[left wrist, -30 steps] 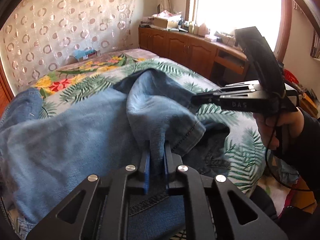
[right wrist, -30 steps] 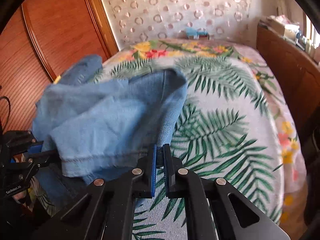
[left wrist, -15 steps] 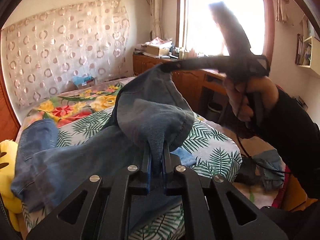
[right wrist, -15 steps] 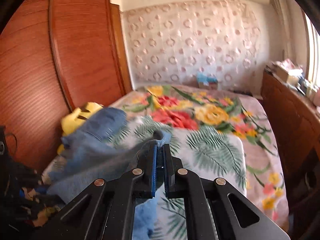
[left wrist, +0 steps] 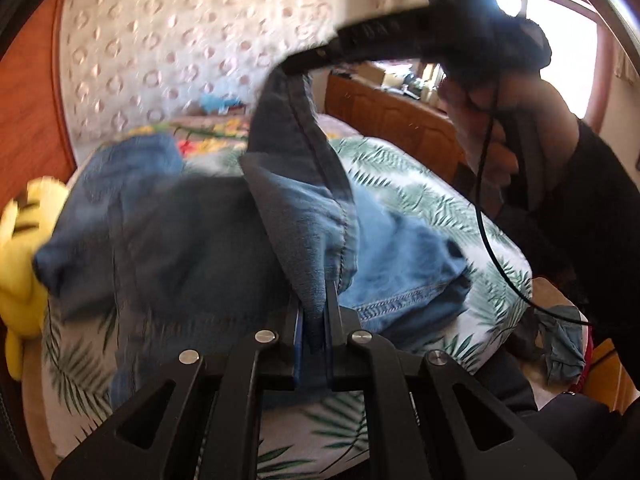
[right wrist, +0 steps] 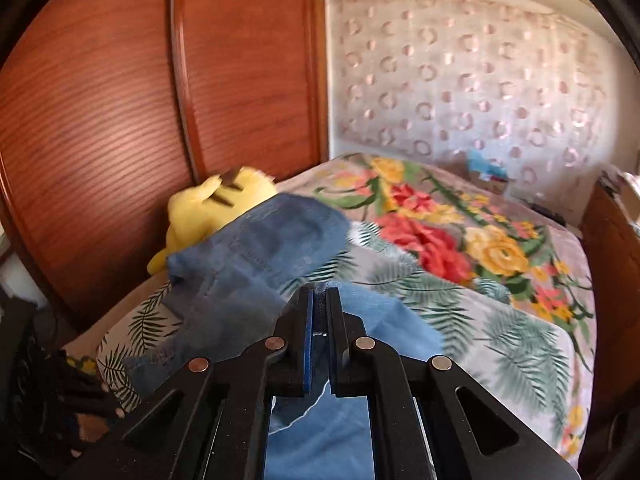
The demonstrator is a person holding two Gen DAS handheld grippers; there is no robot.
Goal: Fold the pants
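Scanning from the left, I saw a yellow plush toy (left wrist: 20, 264) wedged between the wooden wardrobe (right wrist: 120, 112) and the bed (left wrist: 440, 200), clear of the work. Next to it the blue jeans (left wrist: 180, 248) sprawled across the leaf-printed bedspread, one end bunched toward the toy and the rest rising toward my tools. The left gripper (left wrist: 314, 332) had its fingers nearly together, pinching a fold of denim that stood up from between them. Further right and higher, the right gripper (left wrist: 304, 62), carried in a hand (left wrist: 492, 128), was likewise clamped on denim, lifting a stitched edge into a taut ridge; its own camera showed the fabric caught between narrow fingers (right wrist: 307, 344). I judged that the two grips held neighbouring points of one edge so the cloth hung as a single sheet, ready to be carried over the part lying on the bed. Blur hid which end of the garment I held. The fold itself looked not yet laid.
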